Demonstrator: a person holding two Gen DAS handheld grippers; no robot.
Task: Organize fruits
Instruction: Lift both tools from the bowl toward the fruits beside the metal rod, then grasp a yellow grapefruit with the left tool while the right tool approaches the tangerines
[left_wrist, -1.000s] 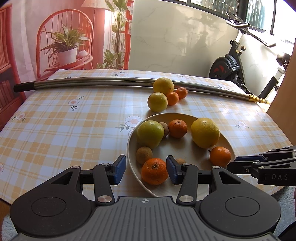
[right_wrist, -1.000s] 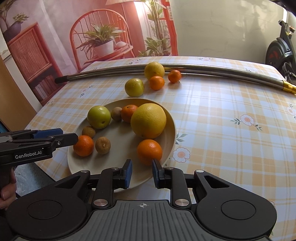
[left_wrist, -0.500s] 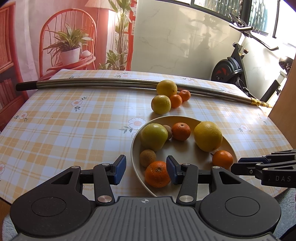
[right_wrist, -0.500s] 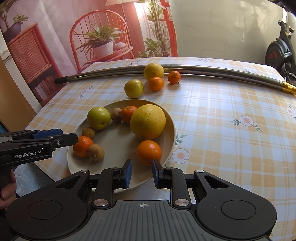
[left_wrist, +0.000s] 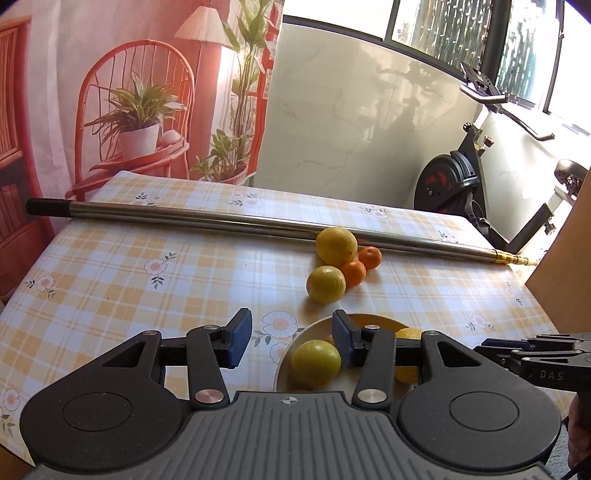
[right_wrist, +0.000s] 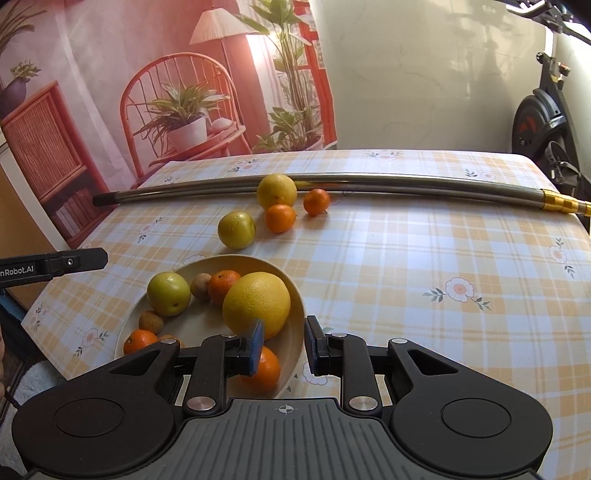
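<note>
In the left wrist view, the left gripper (left_wrist: 291, 339) is seen in the lower centre of the frame with its jaws spread wide and nothing held between them. A green fruit (left_wrist: 315, 363) is located low in the gap, close to the right-hand blue pad (left_wrist: 341, 341), on the cream plate (left_wrist: 284, 371), whose rim is seen below the middle of the frame. Above the jaws, at centre frame, four loose fruits are grouped on the checked tablecloth (left_wrist: 147, 295): a yellow-green fruit (left_wrist: 326, 284), a large yellow citrus (left_wrist: 336, 246) against the metal pole (left_wrist: 221, 221), and two small mandarins (left_wrist: 353, 273). The right gripper (left_wrist: 535, 354) is visible at the lower right edge. In the right wrist view, the tip of the left gripper is seen at the left edge. The plate lies in the lower left of the frame and carries a green fruit, small brown fruits (right_wrist: 201, 286), mandarins and a large yellow grapefruit (right_wrist: 256, 304). The right gripper (right_wrist: 284, 347) is found at lower centre, jaws moderately spread and empty. The grapefruit lies just above the left-hand pad, and an orange mandarin (right_wrist: 264, 371) is partly hidden behind that pad; the plate rim crosses the gap.
</note>
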